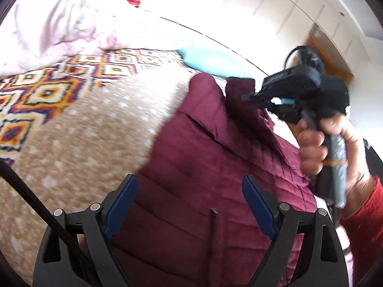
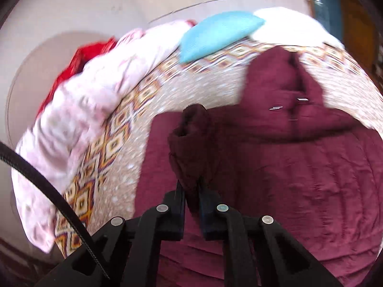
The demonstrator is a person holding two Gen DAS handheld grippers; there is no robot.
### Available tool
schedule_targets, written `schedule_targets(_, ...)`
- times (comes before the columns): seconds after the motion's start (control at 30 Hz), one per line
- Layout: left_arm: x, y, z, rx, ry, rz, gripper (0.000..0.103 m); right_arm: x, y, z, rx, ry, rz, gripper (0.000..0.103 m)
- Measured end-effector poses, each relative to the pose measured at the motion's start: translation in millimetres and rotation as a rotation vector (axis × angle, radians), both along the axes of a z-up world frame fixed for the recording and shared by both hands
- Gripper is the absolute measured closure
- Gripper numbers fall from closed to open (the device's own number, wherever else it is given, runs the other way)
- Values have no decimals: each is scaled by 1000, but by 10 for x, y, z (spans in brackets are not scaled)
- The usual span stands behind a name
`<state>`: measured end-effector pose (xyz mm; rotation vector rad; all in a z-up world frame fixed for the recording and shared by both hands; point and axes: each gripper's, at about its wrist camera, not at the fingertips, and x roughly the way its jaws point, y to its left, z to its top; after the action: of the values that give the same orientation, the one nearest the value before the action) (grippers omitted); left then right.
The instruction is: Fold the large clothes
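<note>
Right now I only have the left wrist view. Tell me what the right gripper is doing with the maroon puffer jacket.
Observer: The right gripper is shut on a bunched fold of the maroon puffer jacket.
Operator: Confirm the jacket's lie.
Observer: Mostly spread flat on the patterned blanket; only the pinched part is raised.
Operator: Report what's beyond it.
Observer: A turquoise pillow with a white pillow beside it.
Operator: Check my left gripper.
Observer: The left gripper isn't visible in the right wrist view.

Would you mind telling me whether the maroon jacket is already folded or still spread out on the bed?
Mostly spread: the maroon jacket lies flat on the bed, one bunched part lifted in the shut right hand-held gripper.
</note>
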<state>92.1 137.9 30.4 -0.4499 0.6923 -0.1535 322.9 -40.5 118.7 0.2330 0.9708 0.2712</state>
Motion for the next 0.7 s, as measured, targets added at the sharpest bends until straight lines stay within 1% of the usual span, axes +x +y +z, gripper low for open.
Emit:
schedule_targets(0.07, 9, 78, -15, 5, 12, 23, 16, 48, 212, -147, -39, 21, 32, 93)
schedule_targets(0.13, 31, 125, -43, -1, 29, 32, 16, 117, 381, -357, -74, 65, 77, 91)
schedule_targets(0.17, 47, 145, -52, -7, 36, 34, 16, 136, 429, -434, -88, 88, 97, 86)
schedule_targets(0.2, 46, 162, -59, -13, 41, 36, 16, 121, 443, -477, -90, 97, 107, 84)
schedule_targets(0.23, 43, 178, -59, -21, 43, 38, 16, 92, 429, -469, -80, 96, 110, 76)
schedule_targets(0.27, 38, 196, -45, -24, 43, 39, 16, 50, 389, -442, -37, 94, 119, 62)
schedule_targets(0.3, 34, 196, -43, -23, 43, 40, 16, -3, 334, -387, 9, 86, 121, 56)
schedule_targets(0.33, 32, 181, -53, -20, 45, 41, 16, -51, 270, -317, 38, 69, 118, 54)
schedule_targets(0.43, 36, 134, -86, -10, 59, 35, 16, -199, 137, -120, 78, -3, 106, 53)
schedule_targets(0.5, 53, 110, -111, -2, 71, 31, 16, -220, 91, -65, 71, -34, 75, 53)
schedule_targets(0.53, 76, 114, -129, 1, 75, 31, 16, -195, 66, -84, 45, -35, 49, 54)
schedule_targets(0.57, 86, 106, -142, 5, 81, 29, 16, -156, 69, -136, 16, -26, 34, 56)
schedule_targets(0.6, 92, 99, -151, 8, 86, 28, 16, -111, 91, -203, -14, -12, 22, 59)
schedule_targets(0.63, 103, 101, -159, 9, 89, 29, 16, -39, 119, -314, -43, 13, 14, 68)
schedule_targets(0.67, 108, 96, -167, 12, 91, 29, 16, 32, 136, -397, -59, 34, 11, 71)
schedule_targets(0.7, 119, 97, -176, 15, 94, 29, 16, 89, 159, -485, -74, 52, 11, 71)
